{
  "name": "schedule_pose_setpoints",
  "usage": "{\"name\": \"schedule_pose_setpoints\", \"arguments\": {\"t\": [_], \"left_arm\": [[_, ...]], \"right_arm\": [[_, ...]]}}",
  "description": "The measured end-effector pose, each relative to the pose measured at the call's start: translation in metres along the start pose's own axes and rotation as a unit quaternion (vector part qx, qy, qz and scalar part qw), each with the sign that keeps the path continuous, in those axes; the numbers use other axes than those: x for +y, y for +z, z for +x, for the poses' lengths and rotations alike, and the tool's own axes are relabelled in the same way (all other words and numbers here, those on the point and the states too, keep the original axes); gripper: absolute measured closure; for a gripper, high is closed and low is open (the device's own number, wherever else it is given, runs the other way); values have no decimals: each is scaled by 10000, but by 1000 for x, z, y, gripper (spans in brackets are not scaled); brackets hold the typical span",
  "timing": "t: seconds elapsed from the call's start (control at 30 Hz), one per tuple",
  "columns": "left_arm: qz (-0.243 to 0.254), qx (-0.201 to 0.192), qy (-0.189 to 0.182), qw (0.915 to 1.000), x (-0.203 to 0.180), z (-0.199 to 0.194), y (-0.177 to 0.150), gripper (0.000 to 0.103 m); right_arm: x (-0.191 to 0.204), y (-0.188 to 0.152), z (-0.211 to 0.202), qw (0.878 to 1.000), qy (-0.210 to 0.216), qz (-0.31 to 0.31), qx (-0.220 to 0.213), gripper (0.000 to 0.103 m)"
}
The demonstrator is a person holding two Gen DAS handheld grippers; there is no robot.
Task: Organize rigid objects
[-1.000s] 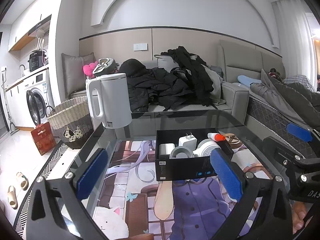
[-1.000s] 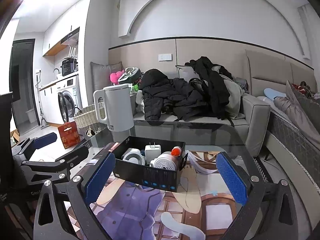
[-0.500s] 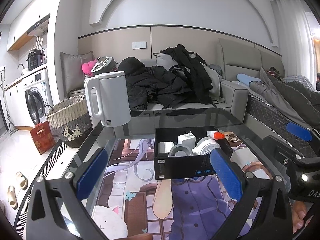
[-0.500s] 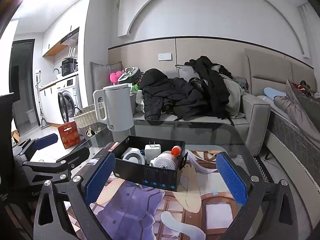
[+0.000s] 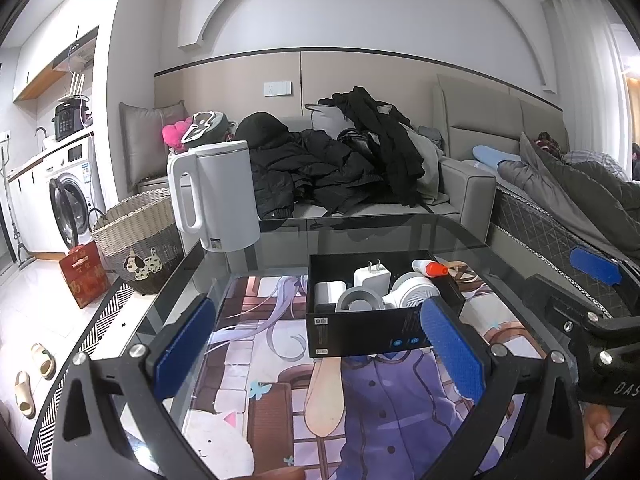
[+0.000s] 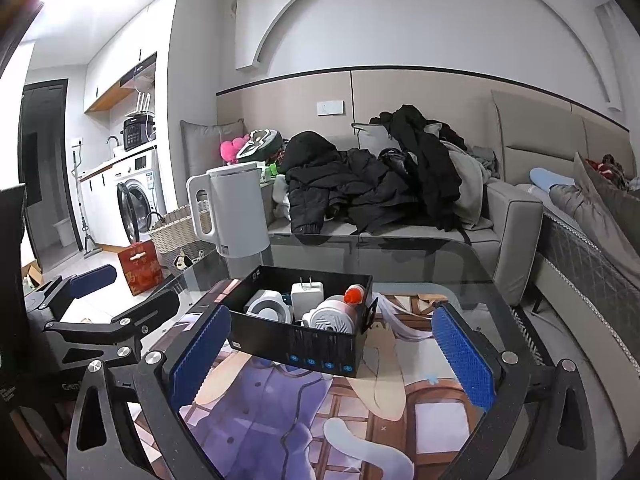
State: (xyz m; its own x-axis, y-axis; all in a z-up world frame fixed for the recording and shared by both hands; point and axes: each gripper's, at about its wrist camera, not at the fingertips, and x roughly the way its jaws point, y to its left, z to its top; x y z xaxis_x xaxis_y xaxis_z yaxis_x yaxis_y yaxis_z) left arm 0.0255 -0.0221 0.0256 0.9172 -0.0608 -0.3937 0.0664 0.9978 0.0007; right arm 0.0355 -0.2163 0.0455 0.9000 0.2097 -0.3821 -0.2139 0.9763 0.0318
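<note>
Between the wide-open blue pads of the left gripper (image 5: 320, 348) nothing is held, and the right gripper (image 6: 332, 352) is also spread wide and empty. Compared with one second ago, both views are almost the same; only the left view sits slightly closer to the black box (image 5: 360, 332). This box stands on the glass table (image 5: 360, 232) and contains a white charger (image 5: 372, 276), a grey tape roll (image 5: 358, 300), a white round device (image 5: 414, 292) and an orange-capped tube (image 5: 430, 267). Behind it, a white kettle (image 5: 224, 196) stands upright.
</note>
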Motion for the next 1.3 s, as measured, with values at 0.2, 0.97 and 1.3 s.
{"name": "schedule_pose_setpoints", "arguments": {"t": [0.2, 0.97, 1.3], "left_arm": [[2, -9, -3, 10000, 0, 1, 0, 0], [-57, 18, 44, 10000, 0, 1, 1, 0], [-138, 96, 35, 9999, 1, 4, 1, 0]], "right_arm": [[0, 0, 2, 10000, 65, -7, 26, 1], [1, 1, 3, 10000, 64, 37, 64, 0], [1, -1, 5, 9999, 99, 66, 34, 0]]}}
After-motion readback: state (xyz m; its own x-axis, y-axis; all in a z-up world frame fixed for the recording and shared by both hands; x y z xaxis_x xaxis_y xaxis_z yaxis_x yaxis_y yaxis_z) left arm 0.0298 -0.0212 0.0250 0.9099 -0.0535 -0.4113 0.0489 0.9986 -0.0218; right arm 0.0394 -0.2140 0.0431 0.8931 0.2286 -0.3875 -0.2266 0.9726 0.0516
